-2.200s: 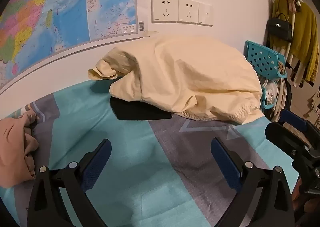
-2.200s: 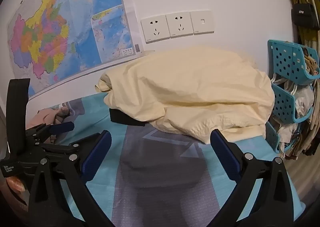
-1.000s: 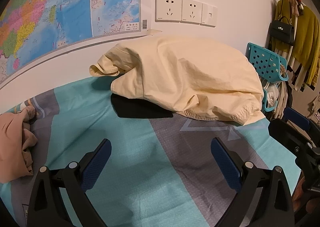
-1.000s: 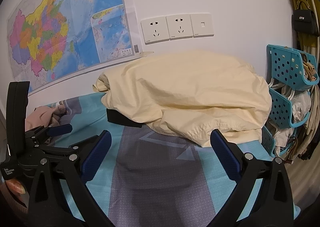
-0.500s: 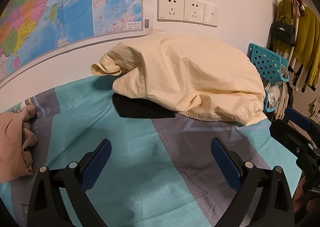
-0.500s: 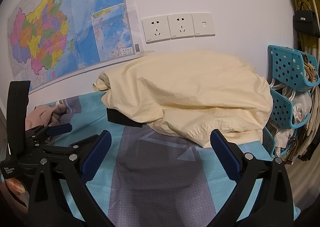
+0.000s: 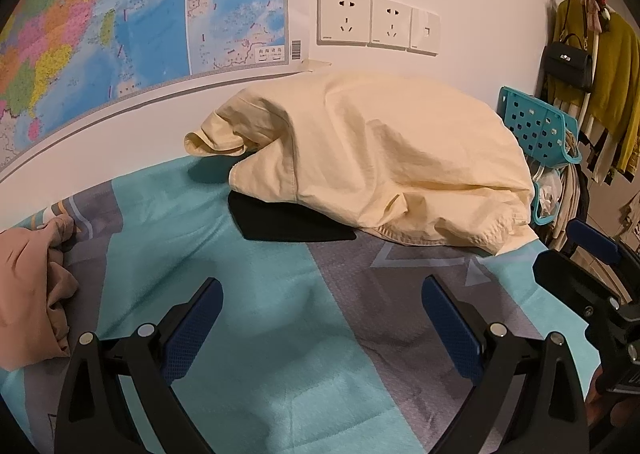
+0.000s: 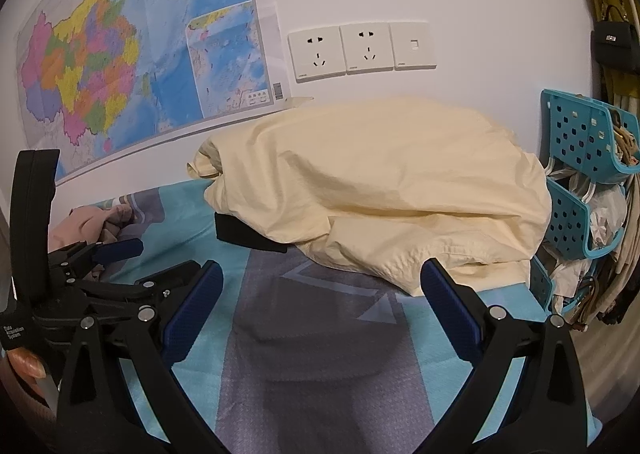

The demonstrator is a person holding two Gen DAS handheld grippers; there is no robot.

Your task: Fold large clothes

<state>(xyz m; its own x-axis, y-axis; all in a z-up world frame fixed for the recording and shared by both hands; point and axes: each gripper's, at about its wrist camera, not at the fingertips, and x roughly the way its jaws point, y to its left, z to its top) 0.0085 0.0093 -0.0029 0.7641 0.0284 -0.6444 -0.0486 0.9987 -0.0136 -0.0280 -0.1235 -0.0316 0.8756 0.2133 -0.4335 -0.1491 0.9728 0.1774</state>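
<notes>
My left gripper [image 7: 320, 318] drifts forward and to the right over the span, so the cream garment [image 7: 384, 158] sits a little lower and more central in its view than it did two seconds back, and the pink cloth [image 7: 28, 294] slides further off the left edge. My right gripper [image 8: 322, 300] backs off and lifts slightly, so the cream garment [image 8: 384, 190] drops a touch in its frame and more of the teal-and-grey bedsheet [image 8: 320, 374] shows under its fingers than before.

Cream garment [image 7: 384, 158] lies on teal-and-grey patterned sheet [image 7: 248, 254].
</notes>
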